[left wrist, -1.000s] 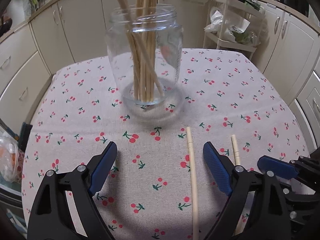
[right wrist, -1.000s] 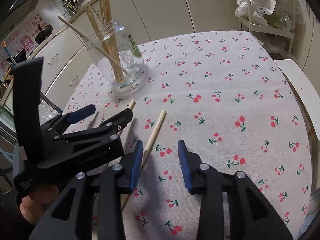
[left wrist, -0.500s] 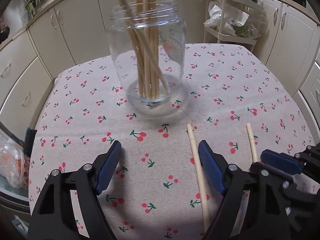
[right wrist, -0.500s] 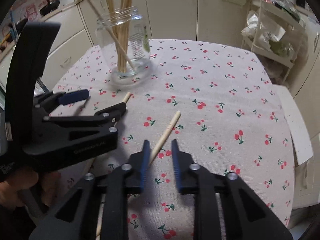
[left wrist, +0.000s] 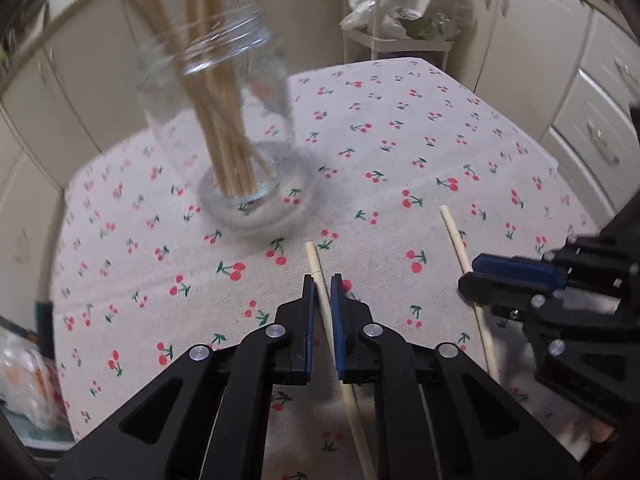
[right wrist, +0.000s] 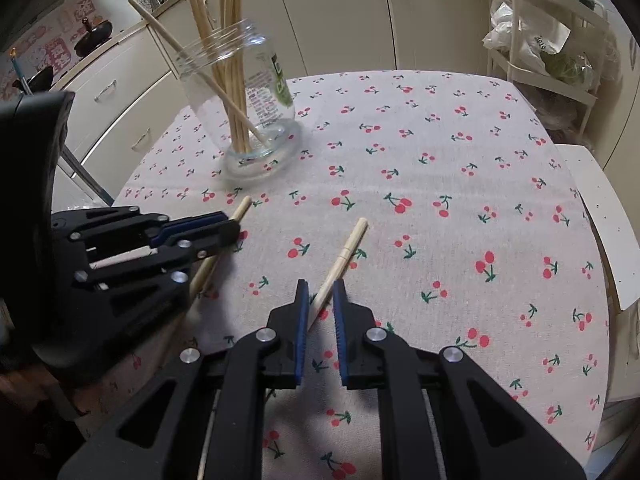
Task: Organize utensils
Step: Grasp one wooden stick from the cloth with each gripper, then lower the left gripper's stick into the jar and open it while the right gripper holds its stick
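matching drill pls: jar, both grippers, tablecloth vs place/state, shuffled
Things:
1. glass jar
2. left gripper
3. right gripper
4. tablecloth

Places or states:
A. cherry print, covers the table
B. shut on the chopstick nearer the jar
C. stands upright, holds a bundle of chopsticks
D. shut on the chopstick farther from the jar

Pairs: 1-C, 2-B, 3-D, 4-A
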`<action>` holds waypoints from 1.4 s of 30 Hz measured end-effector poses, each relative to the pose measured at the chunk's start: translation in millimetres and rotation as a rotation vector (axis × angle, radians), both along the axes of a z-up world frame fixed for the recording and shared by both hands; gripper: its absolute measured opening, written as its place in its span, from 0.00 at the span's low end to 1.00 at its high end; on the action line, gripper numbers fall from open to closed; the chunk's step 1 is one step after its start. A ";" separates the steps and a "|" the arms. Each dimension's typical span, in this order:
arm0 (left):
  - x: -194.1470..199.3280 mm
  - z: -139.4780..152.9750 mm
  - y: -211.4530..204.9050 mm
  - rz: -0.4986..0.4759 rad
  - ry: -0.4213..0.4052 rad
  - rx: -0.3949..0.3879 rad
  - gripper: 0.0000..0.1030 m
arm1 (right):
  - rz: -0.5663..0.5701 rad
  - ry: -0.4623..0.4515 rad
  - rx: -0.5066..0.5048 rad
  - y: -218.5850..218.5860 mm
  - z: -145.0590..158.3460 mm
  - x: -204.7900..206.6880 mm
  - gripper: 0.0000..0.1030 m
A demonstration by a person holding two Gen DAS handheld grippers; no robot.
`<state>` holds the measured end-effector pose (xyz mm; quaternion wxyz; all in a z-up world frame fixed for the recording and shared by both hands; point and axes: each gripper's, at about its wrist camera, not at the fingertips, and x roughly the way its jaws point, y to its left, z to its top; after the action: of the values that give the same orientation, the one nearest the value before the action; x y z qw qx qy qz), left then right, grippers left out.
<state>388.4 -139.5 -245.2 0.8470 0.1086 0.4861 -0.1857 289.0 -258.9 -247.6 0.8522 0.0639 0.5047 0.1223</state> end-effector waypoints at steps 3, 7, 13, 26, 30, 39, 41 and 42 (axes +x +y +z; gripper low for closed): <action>10.1 -1.8 6.6 0.039 0.032 -0.045 0.08 | -0.019 0.005 0.030 -2.5 -1.7 4.8 0.13; 17.1 -4.2 1.3 0.060 0.030 -0.038 0.08 | -0.016 -0.006 0.003 1.5 -1.1 8.6 0.12; 16.3 -4.2 -0.4 0.038 0.054 -0.059 0.05 | -0.024 -0.005 0.031 -3.0 -0.9 7.8 0.11; -4.8 114.9 69.2 0.170 -0.375 -0.432 0.05 | -0.069 0.028 0.154 -13.8 -4.0 6.3 0.10; 6.3 149.3 85.1 0.263 -0.511 -0.535 0.05 | -0.075 0.027 0.167 -16.3 -4.1 5.5 0.10; 23.7 196.9 87.7 0.438 -0.791 -0.633 0.05 | -0.077 0.022 0.170 -15.3 -5.0 6.0 0.10; 29.1 202.0 83.8 0.464 -0.838 -0.635 0.05 | -0.077 0.021 0.169 -15.2 -5.0 5.9 0.10; 32.9 202.9 81.8 0.480 -0.866 -0.634 0.05 | -0.076 0.020 0.167 -14.8 -4.8 5.9 0.10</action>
<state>421.3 -57.6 -42.3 0.9779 -0.1974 0.0276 -0.0638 294.9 -273.7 -252.4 0.8428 0.1548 0.4985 0.1309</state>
